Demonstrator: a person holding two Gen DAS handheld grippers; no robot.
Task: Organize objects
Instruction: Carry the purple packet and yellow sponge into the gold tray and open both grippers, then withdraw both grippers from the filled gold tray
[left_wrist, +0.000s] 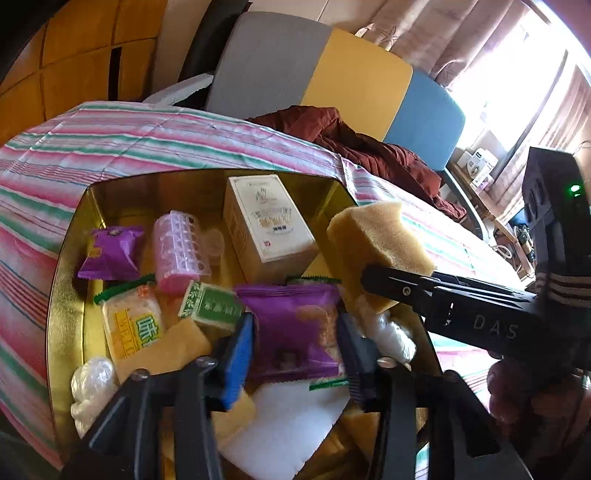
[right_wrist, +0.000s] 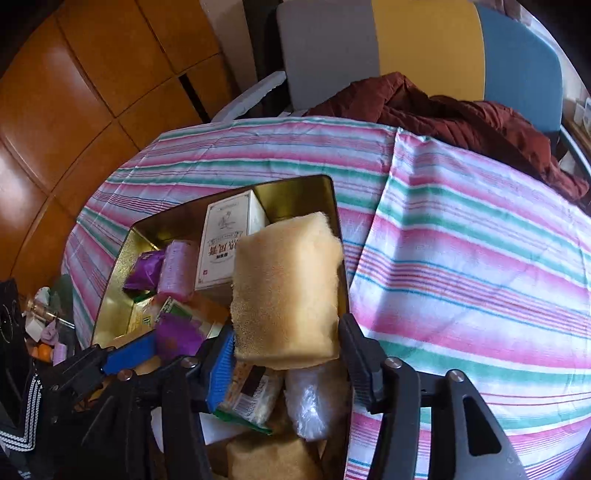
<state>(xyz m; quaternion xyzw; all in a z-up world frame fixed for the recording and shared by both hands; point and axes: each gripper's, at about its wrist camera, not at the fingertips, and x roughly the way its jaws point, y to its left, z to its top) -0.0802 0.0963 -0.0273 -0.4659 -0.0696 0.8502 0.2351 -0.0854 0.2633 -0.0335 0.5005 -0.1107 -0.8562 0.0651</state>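
Note:
A gold tin (left_wrist: 66, 277) on the striped cloth holds several small goods: a white carton (left_wrist: 266, 221), a pink roller (left_wrist: 177, 251), snack packets and plastic bags. My left gripper (left_wrist: 295, 321) hangs over the tin, open, with a purple snack packet (left_wrist: 295, 332) lying loose between its blue pads. At the tin's right rim my right gripper (right_wrist: 288, 328) is open around a yellow sponge (right_wrist: 288, 288). The sponge looks unsqueezed and rests on the pile below. In the left wrist view that sponge (left_wrist: 373, 243) leans over the rim behind a black finger (left_wrist: 406, 288).
The striped cloth (right_wrist: 461, 240) stretches wide to the right of the tin. A maroon garment (right_wrist: 443, 110) lies at the far edge before a grey, yellow and blue chair (left_wrist: 351, 74). Wooden floor (right_wrist: 74, 92) lies left. Small clutter (right_wrist: 44, 332) sits at lower left.

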